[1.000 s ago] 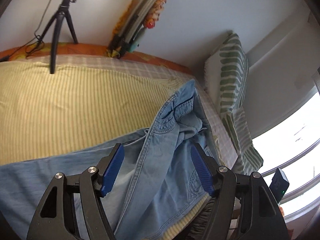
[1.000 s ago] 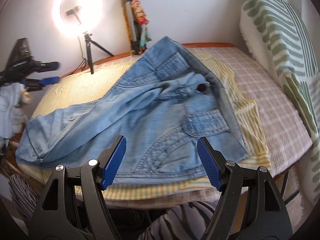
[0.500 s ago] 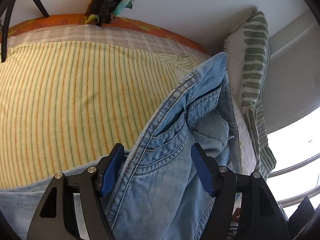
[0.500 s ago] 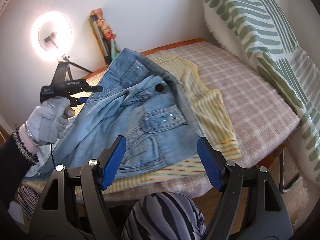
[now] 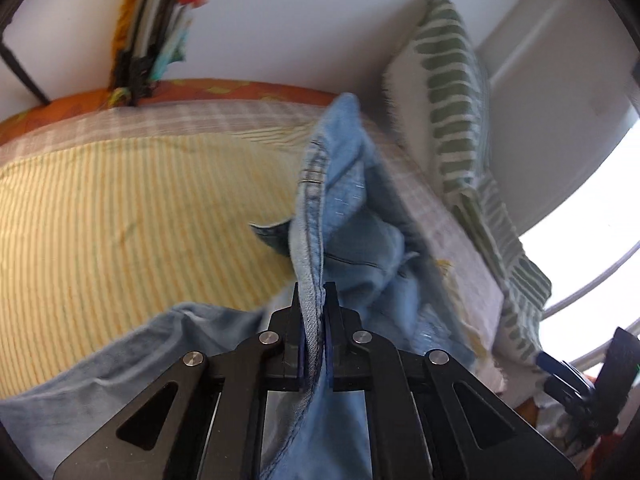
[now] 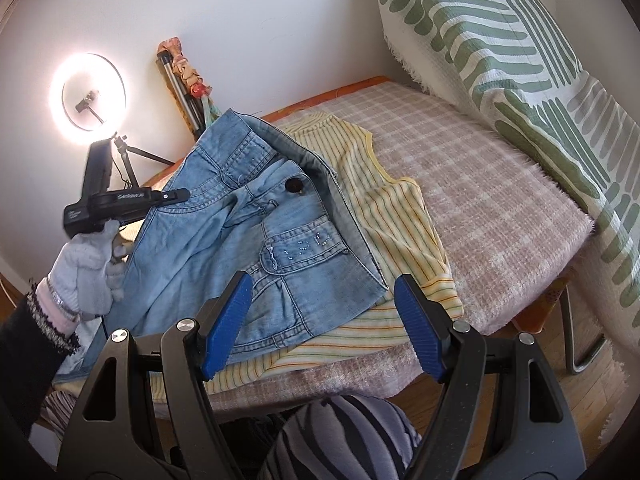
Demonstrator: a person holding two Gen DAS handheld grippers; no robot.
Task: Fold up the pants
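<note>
The left gripper [image 5: 315, 320] was seen clamped on a stitched edge of the denim pants [image 5: 344, 216]; its jaws had just been closing, and the seam was pinched flat between the blue pads [image 5: 329, 344], with cloth rising above them in a ridge and hanging below. The right gripper [image 6: 324, 324] was held wide apart and empty, above the near hip of the pants [image 6: 256, 240], with nothing touched by its fingers [image 6: 418, 332].

The pants were spread on a yellow striped cloth [image 6: 400, 220] laid over the checked bed cover [image 6: 500, 208], waistband toward the wall, legs trailing off toward the gloved left hand [image 6: 86, 276]. A green-patterned cushion [image 6: 500, 40] stood against the wall at the right, and a ring light [image 6: 90, 92] on a tripod at the far left.

The denim was judged to be soft but fairly weighty: it would drape and sag where unsupported, yet its doubled seams and waistband would stay firm and give a sure hold. A matching grip on the near waistband corner or side seam was judged best for the right gripper, so that the fold could be carried evenly. The yellow cloth beneath might be dragged along if the pinch were taken too deep.
</note>
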